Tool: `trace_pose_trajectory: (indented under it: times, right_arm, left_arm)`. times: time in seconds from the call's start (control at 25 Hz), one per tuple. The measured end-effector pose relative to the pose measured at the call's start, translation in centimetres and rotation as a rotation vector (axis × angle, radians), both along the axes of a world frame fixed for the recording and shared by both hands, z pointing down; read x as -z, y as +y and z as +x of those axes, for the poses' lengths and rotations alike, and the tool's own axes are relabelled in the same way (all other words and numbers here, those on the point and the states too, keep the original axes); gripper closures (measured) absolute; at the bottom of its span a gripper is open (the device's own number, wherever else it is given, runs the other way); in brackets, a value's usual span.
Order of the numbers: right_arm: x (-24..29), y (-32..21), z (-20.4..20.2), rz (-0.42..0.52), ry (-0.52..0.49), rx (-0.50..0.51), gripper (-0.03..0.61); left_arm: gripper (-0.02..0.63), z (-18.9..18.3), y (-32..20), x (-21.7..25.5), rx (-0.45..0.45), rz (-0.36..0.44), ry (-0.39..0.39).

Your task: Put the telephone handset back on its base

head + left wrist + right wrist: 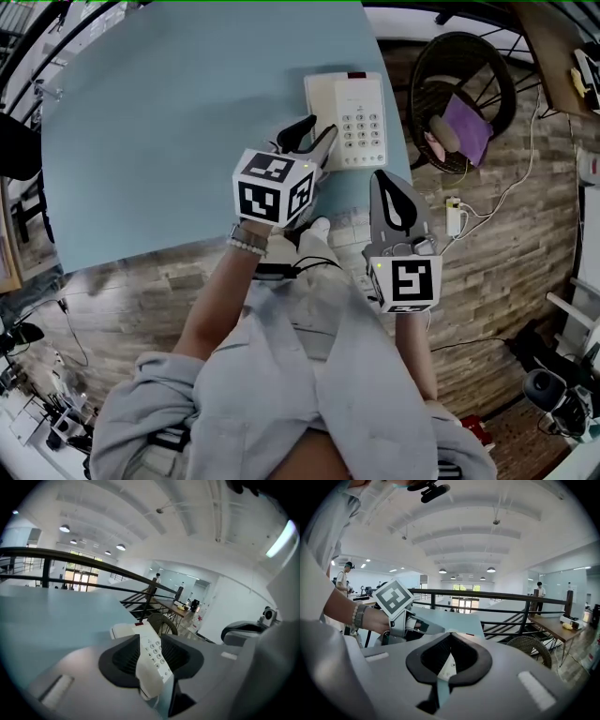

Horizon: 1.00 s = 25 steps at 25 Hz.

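Note:
The white telephone base (pixel 360 120), with a keypad and a red lamp, sits at the near right corner of the blue table (pixel 169 131). The handset (pixel 320 101) appears to lie along the base's left side. My left gripper (pixel 323 125) hovers over the phone's near left corner, jaws apart. Through their gap the left gripper view shows the keypad (pixel 156 654) and the handset's far end (pixel 123 630), with nothing pressed between the pads. My right gripper (pixel 381 176) hangs off the table's edge to the right of the phone, jaws together. Only a sliver of the phone (pixel 447 670) shows through its slit.
A round wicker chair (pixel 487 70) with a purple cushion (pixel 466 127) stands on the wooden floor right of the table. A white power strip (pixel 455 216) and its cable lie near my right gripper. A dark railing (pixel 497 595) runs beyond the table.

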State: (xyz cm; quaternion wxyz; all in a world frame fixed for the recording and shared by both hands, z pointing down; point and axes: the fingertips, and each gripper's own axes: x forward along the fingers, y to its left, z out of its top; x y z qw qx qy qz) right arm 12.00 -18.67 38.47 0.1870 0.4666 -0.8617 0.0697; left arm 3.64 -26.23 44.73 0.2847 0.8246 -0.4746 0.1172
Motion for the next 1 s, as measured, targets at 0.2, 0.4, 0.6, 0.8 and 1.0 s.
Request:
trace_pose_trajectory:
  times: [0.2, 0.4, 0.6, 0.8, 1.0]
  right_arm:
    - [1.0, 1.1, -1.2, 0.031, 0.005, -0.029, 0.572]
    - [2.3, 2.3, -2.1, 0.07, -0.003, -0.067, 0.572]
    - [3.8, 3.2, -3.1, 0.119, -0.013, -0.109, 0.572]
    - [4.6, 4.6, -3.8, 0.143, -0.002, -0.122, 0.572]
    - [5.5, 5.4, -4.7, 0.172, 0.001, -0.133, 0.572]
  left_arm:
    - [0.545, -1.0, 1.4, 3.6, -0.072, 0.143, -0.007]
    - [0.609, -3.1, 3.1, 7.0, -0.115, 0.244, -0.041]
    - [0.61, -5.1, 5.0, 9.8, -0.172, 0.336, -0.046]
    - [0.611, -6.8, 7.3, 10.8, -0.2, 0.372, -0.024]
    - [0.611, -8.5, 8.8, 11.3, -0.22, 0.381, -0.032]
